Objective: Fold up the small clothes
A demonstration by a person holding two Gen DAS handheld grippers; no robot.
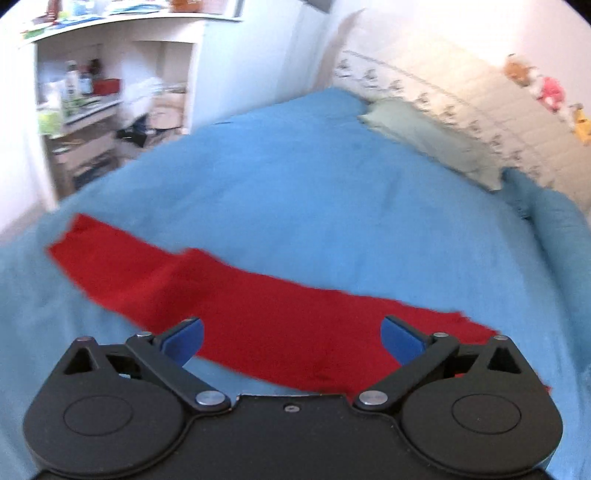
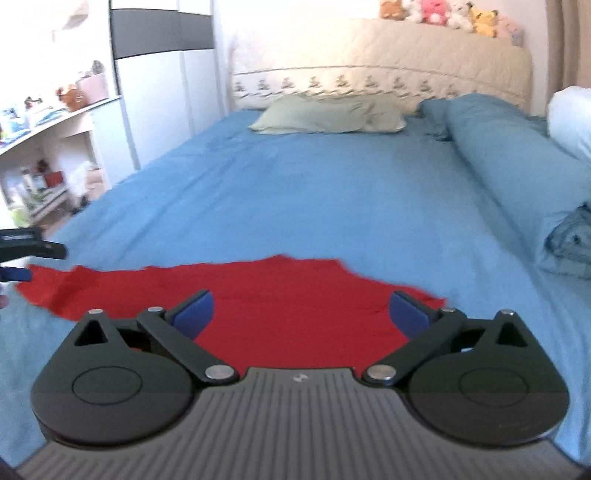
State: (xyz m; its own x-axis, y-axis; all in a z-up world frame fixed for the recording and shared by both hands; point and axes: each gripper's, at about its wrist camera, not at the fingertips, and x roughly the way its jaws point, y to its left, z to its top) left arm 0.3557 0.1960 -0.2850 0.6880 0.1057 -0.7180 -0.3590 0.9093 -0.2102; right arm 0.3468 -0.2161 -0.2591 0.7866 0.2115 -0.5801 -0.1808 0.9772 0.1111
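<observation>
A red garment (image 1: 129, 266) lies spread flat in a long strip across the blue bed sheet (image 1: 314, 184). My left gripper (image 1: 291, 328) hovers over its near edge, open, with nothing between its blue pads (image 1: 184, 338). In the right wrist view the same red garment (image 2: 277, 284) lies flat on the sheet (image 2: 314, 192) below my right gripper (image 2: 301, 304), which is also open and empty. The left gripper's tip (image 2: 22, 258) shows at the far left of that view, beside the garment's left end. The camera bodies hide the near part of the cloth.
A pale green pillow (image 2: 325, 114) lies at the quilted headboard (image 2: 369, 55), with plush toys (image 2: 436, 11) on top. A rolled blue duvet (image 2: 517, 166) runs along the right side. Cluttered white shelves (image 1: 92, 92) and a wardrobe (image 2: 162, 74) stand left of the bed.
</observation>
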